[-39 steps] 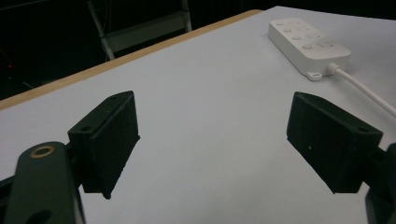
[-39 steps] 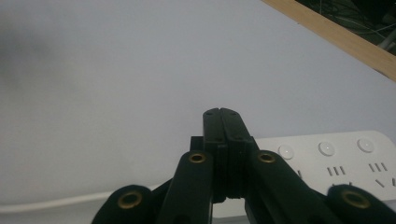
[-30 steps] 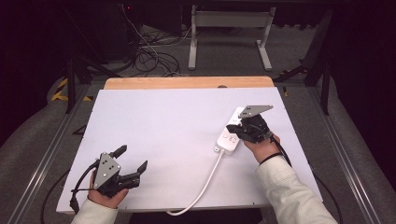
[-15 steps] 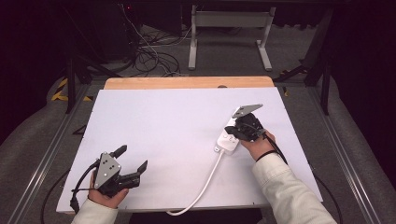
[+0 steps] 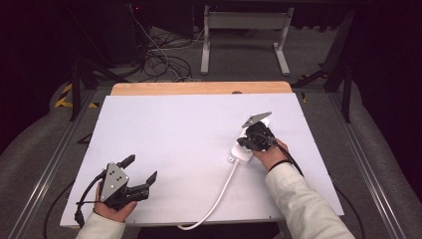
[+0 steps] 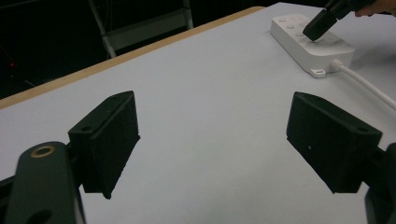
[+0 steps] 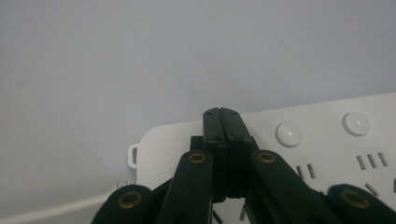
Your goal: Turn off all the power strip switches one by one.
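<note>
A white power strip (image 5: 238, 152) lies on the white table (image 5: 174, 129), right of the middle, with its white cable (image 5: 219, 191) running to the front edge. My right gripper (image 5: 244, 142) is shut with nothing between its jaws, and its tips point down at the strip's top near the cable end. In the right gripper view the closed tips (image 7: 221, 113) sit over the strip (image 7: 327, 140), left of two round buttons (image 7: 288, 133). In the left gripper view they seem to touch the strip (image 6: 299, 35). My left gripper (image 5: 140, 169) stands open and empty at the front left (image 6: 212, 112).
A wooden strip (image 5: 199, 88) edges the table's far side. Metal rails (image 5: 50, 169) run along both sides. On the floor behind lie loose cables (image 5: 159, 59), and a grey metal stand (image 5: 244, 30) rises there. Bare tabletop lies between the two grippers.
The right gripper has sunk and drawn nearer along the strip toward its cable end. The left gripper has kept still.
</note>
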A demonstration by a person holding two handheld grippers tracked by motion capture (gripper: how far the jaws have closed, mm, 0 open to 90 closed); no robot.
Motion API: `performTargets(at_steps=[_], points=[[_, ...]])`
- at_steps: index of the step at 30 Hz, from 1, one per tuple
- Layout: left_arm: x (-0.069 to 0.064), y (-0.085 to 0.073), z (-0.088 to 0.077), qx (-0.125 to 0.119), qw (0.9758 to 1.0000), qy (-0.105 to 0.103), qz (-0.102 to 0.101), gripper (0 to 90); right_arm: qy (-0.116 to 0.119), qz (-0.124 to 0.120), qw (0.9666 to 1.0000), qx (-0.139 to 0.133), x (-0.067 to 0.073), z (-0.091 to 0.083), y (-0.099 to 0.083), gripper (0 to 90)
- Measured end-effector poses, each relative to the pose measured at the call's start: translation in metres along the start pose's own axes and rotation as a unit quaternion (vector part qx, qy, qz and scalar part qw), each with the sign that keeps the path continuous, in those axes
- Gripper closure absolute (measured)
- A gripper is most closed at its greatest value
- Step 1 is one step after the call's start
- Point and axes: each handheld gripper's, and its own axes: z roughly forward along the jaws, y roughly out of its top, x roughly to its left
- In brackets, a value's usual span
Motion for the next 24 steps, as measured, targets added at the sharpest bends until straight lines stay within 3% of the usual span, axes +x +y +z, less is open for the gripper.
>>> performTargets(at_steps=[11,17,24], points=[[-0.0002,0.0002,-0.0002,-0.001,1.0000,0.001,0.003,17.4,-0.015,-0.017,0.9997,0.009,0.0051,0.0041,0.0001,90.0],[-0.0005,0.0003,0.0001,0.001,1.0000,0.001,0.004,17.4,-0.016,0.001,0.9999,0.001,0.0029,0.0053,-0.0015,90.0],[-0.0012,-0.0001,0.0007,0.002,1.0000,0.000,0.004,17.4,-0.012,0.001,0.9999,-0.003,0.0023,0.0047,-0.0036,90.0]])
